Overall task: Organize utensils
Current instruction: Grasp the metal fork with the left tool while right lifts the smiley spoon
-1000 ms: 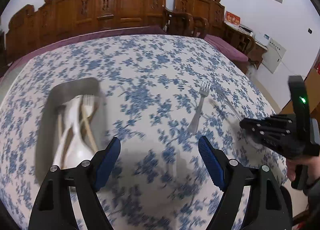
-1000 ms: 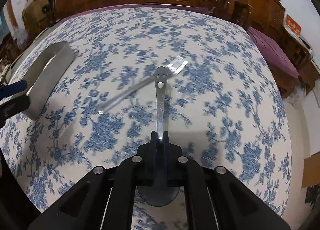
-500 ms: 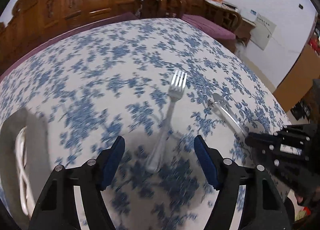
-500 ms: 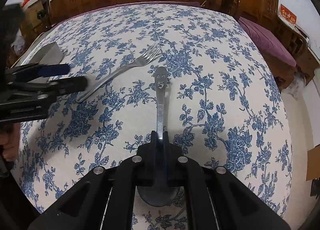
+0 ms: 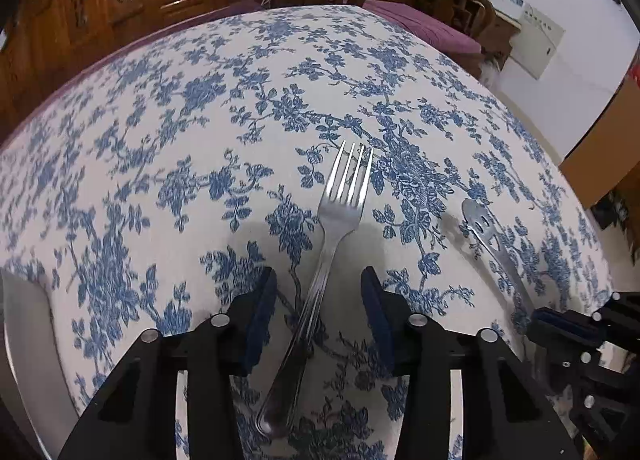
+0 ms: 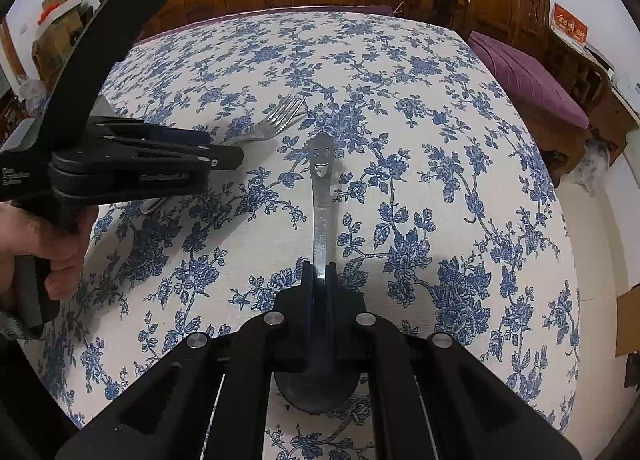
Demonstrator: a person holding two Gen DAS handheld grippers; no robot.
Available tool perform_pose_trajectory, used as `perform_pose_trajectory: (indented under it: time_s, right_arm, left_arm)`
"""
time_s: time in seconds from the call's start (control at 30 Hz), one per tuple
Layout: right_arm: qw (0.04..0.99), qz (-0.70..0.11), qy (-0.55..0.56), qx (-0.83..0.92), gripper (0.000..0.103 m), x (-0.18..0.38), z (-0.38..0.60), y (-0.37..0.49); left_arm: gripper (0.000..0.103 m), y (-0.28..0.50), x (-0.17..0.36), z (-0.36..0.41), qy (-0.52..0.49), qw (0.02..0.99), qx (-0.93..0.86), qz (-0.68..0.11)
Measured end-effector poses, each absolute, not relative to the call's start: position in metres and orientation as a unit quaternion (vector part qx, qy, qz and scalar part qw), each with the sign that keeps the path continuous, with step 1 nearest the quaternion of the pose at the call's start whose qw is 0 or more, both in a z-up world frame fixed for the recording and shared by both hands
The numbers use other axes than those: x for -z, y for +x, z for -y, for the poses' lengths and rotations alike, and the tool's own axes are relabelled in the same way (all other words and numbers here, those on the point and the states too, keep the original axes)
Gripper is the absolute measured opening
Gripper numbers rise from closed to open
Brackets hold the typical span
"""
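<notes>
On the blue-flowered desk, the shiny metal fork lay flat between the left tool's closing pads, not yet pinched, ready for a grab. The right tool squeezed the smiley-faced metal spoon by its neck, likely to carry it away.

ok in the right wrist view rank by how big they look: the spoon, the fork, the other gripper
1. left gripper, nearest the lens, so its size is inflated.
2. spoon, clamped in the right gripper.
3. fork, mostly hidden behind the left gripper, so its rank is unsure.
</notes>
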State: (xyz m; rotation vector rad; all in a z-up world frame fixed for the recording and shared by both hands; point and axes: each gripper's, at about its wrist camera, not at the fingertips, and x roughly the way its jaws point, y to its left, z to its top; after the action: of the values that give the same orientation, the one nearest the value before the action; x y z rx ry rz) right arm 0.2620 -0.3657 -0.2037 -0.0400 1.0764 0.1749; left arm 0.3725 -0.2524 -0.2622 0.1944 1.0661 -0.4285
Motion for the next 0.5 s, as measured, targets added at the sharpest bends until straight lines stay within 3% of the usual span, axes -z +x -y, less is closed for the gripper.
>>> perform_pose_trajectory:
  time_s: [0.23, 0.5]
  right_arm:
    - [0.856, -0.509, -0.016, -0.087, 0.007, 0.202, 0.364, 0.261]
    - [0.863, -0.495, -0.016, -0.1, 0.007, 0.189, 0.358, 0.259]
  left_arm:
    - [0.01, 0.379, 0.262, 0.256, 0.109, 0.832, 0.198, -0.506]
    - [0.006, 0.367, 0.254, 0.243, 0.104, 0.831, 0.198, -0.509]
